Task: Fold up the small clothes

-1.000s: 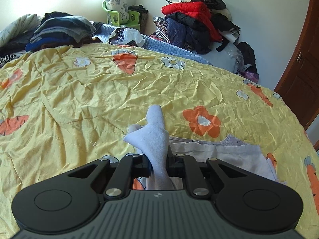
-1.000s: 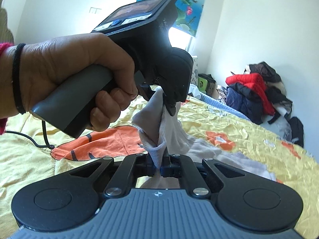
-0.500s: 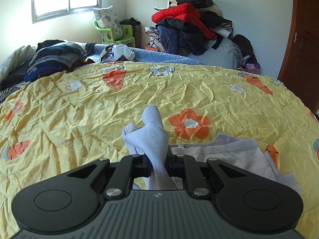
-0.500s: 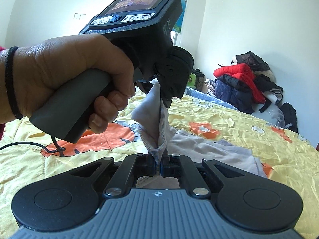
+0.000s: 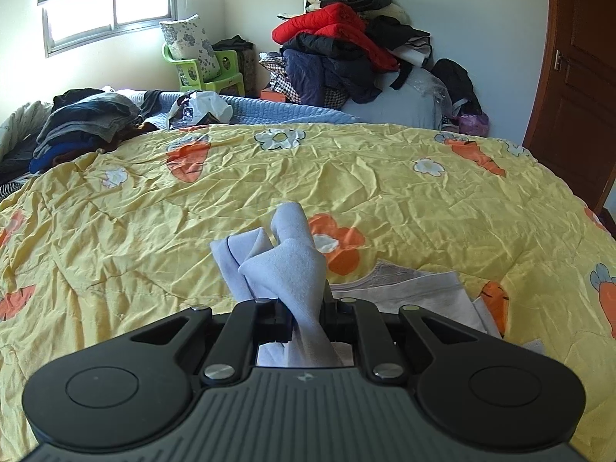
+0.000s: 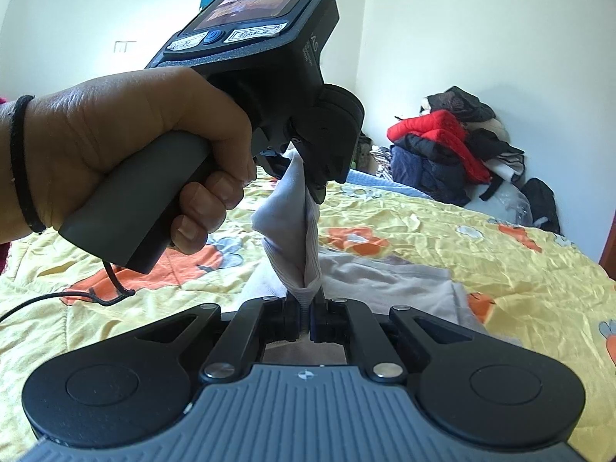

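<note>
While both grippers hold the same small pale sock above the yellow bedspread, the step in hand seems to be to stretch it straight before the fold. To do this well, I think the two grips should pull apart gently until the cloth is flat and without twist, then go down together, so that one end lies exactly over the other end. A pull that is too strong could make the thin cuff slip out.

From the right wrist view, the right gripper has its jaws nearly together and they pinch the ribbed cuff. The left gripper has narrow jaws closed on the thicker, bunched part of the sock, and the free end stands up in front of it.

Seen from the right wrist camera, the person's left hand is wrapped around the handle and keeps the left gripper above the right one, pointing downward. A second grey garment lies flat on the bedspread, just beyond the grippers.
</note>
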### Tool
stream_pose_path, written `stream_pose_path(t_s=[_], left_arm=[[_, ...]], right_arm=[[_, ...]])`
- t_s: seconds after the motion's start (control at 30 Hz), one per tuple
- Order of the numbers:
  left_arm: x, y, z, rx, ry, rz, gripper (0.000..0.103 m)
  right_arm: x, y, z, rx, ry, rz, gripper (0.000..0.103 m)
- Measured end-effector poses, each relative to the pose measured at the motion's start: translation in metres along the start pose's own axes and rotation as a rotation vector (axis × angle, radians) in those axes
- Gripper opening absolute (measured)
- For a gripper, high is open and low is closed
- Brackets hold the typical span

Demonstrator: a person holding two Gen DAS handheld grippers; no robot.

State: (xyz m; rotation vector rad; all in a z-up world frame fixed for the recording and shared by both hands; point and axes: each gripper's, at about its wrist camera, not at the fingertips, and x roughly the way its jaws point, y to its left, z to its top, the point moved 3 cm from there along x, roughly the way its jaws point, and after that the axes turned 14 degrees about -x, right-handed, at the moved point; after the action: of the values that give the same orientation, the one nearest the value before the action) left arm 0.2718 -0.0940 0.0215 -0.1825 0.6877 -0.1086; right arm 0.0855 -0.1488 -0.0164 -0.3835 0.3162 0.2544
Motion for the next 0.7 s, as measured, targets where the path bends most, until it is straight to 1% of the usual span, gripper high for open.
stream_pose_path(t_s=[0.23,0.7], left_arm=[[0.007,-0.025,-0.008,0.043,0.008,-0.003,0.011],[0.014,-0.047,-0.015,0.072,0.026,-0.007,0.011]], right_arm=[[0.0,-0.019,-0.012,0.077,0.019,-0.004,0.007],[-0.001,-0.034,-0.025,0.118,0.033,-0.021,0.007]])
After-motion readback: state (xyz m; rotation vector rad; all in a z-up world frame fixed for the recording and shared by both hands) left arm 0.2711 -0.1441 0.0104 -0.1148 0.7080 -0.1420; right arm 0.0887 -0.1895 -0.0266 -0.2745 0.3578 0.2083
